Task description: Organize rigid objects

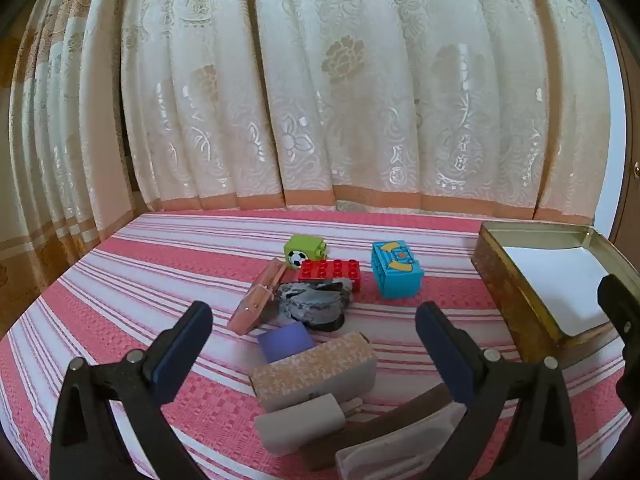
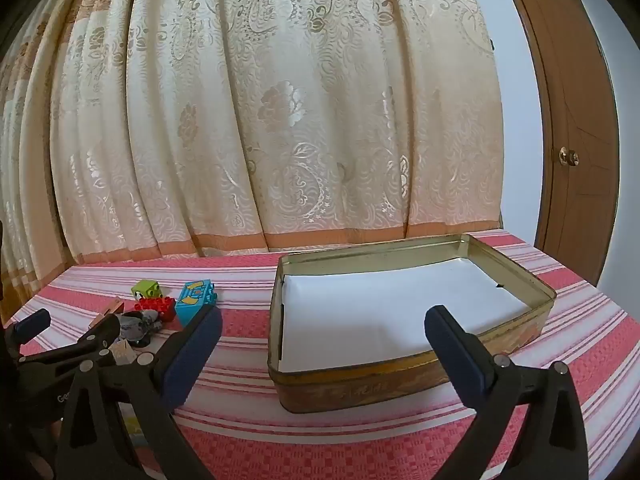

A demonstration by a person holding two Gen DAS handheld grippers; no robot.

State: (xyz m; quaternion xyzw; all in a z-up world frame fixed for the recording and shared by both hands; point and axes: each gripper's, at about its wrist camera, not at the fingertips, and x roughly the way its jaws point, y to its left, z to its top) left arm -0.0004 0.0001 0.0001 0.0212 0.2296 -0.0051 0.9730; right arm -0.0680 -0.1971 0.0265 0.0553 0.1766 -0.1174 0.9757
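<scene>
A pile of small objects lies on the striped cloth: a green football block (image 1: 305, 251), a red studded brick (image 1: 332, 273), a blue block (image 1: 397, 274), a pink case (image 1: 258, 298), a grey stone (image 1: 316, 304), a purple block (image 1: 285, 342), a speckled box (image 1: 316, 372) and a white plug (image 1: 302, 422). My left gripper (image 1: 314, 332) is open and empty, just above the speckled box. A gold tin (image 2: 412, 382) lined with white paper stands at the right. My right gripper (image 2: 322, 332) is open and empty in front of the tin.
A cream patterned curtain (image 2: 280, 120) hangs along the far edge of the table. A brown wooden door (image 2: 576, 140) stands at the far right. A brown strip (image 1: 384, 426) and a clear plastic piece (image 1: 400, 446) lie near the front edge.
</scene>
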